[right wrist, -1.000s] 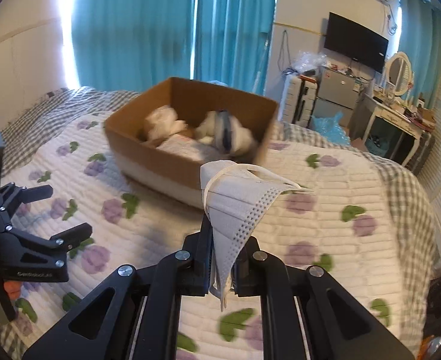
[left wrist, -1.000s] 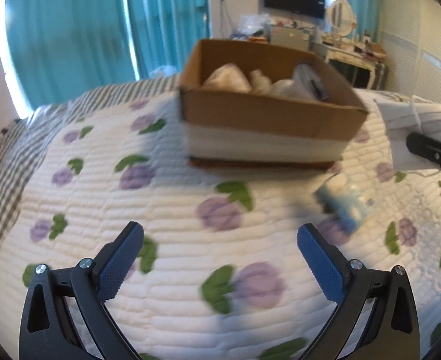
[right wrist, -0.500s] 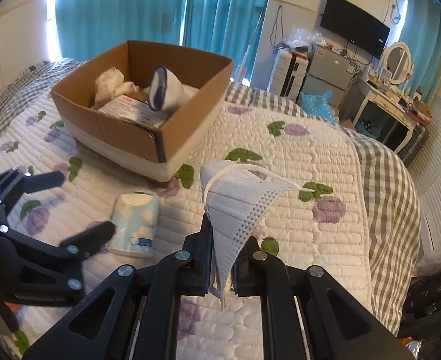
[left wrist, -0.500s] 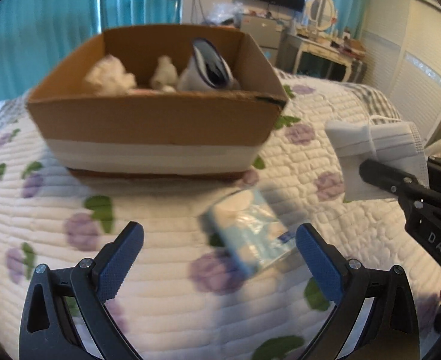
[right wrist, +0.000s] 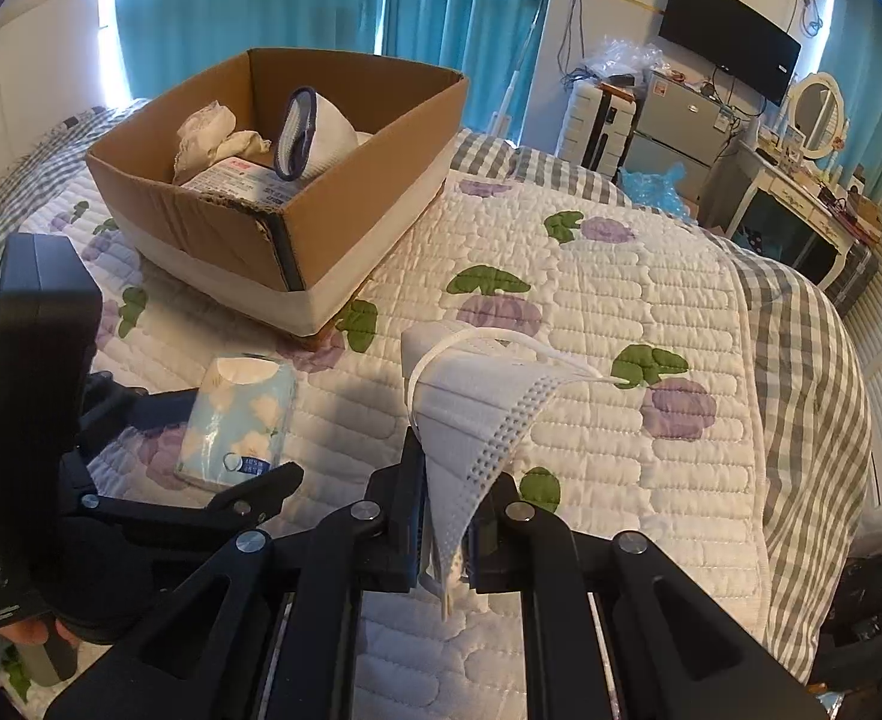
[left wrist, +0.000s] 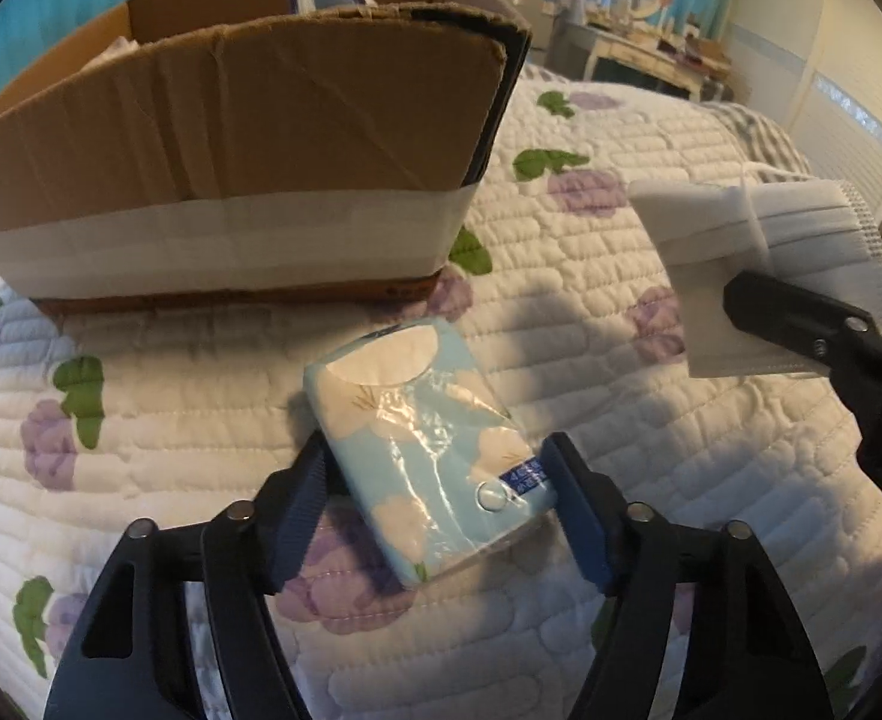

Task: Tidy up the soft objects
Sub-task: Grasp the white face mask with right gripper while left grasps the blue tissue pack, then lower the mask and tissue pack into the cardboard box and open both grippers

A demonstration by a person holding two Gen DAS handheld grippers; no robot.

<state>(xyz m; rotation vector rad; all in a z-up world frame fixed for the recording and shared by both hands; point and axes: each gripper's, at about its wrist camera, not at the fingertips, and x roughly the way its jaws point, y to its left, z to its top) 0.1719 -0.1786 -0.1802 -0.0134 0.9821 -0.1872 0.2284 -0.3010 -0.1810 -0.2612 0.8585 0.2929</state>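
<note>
Partly done, judging by the cardboard box point(right wrist: 297, 180) already holding several soft items. Still out: tissue pack point(left wrist: 426, 450) on the bed just before the box, straddled by left gripper point(left wrist: 435, 510) jaws, not yet clamped; face mask point(right wrist: 477, 414) pinched in right gripper point(right wrist: 447, 534), right of the box.

Right hand-held gripper point(right wrist: 444, 531) pinches white mask point(right wrist: 477, 408); tissue pack point(right wrist: 240, 420) beside cardboard box point(right wrist: 345, 240).
</note>
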